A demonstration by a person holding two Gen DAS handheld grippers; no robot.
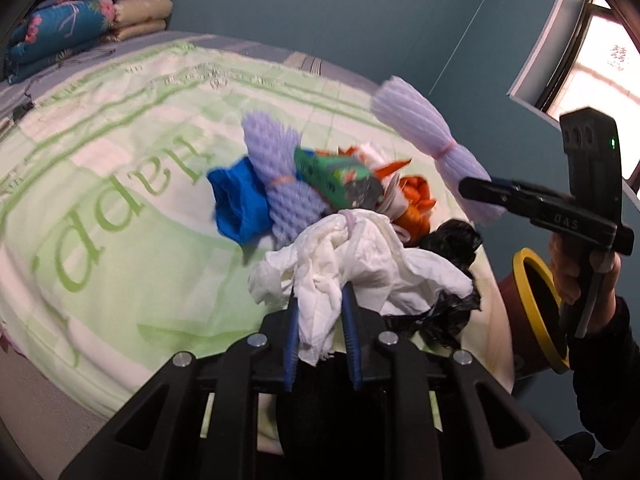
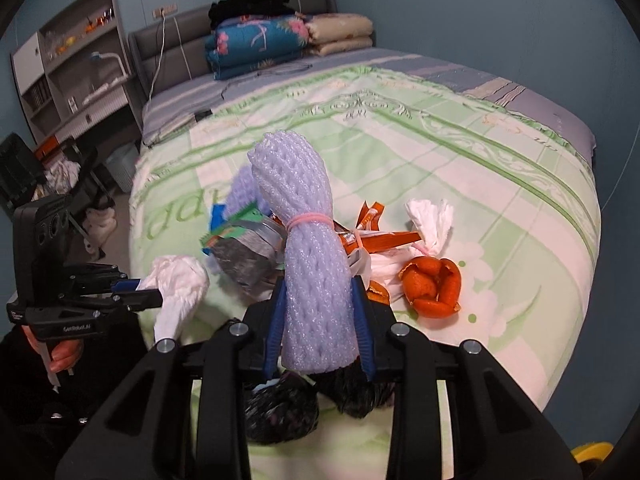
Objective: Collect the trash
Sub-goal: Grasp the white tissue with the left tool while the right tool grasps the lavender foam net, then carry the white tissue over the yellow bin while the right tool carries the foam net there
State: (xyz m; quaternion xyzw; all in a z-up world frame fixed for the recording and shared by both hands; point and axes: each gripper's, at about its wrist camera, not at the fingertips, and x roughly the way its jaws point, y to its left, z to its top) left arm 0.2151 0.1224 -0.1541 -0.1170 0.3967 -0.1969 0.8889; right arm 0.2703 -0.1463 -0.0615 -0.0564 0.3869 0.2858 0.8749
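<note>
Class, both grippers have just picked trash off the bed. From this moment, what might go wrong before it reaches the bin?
1. The left gripper pinches only a fold of the crumpled white tissue; the loose rest could tear or slip free.
2. The right gripper holds the purple foam net near its lower end, so the top-heavy bundle may tilt out.
3. The yellow-rimmed bin sits beside the bed; a drop could miss it.

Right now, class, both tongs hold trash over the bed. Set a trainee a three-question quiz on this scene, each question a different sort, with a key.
1. True or false: the left tongs grip a wad of white tissue.
2. What do the right tongs hold? A) orange peel B) foam net C) blue bag
3. Fill in: the orange peel lies on the ____.

Key: 1 true; 2 B, the foam net; 3 bed.
</note>
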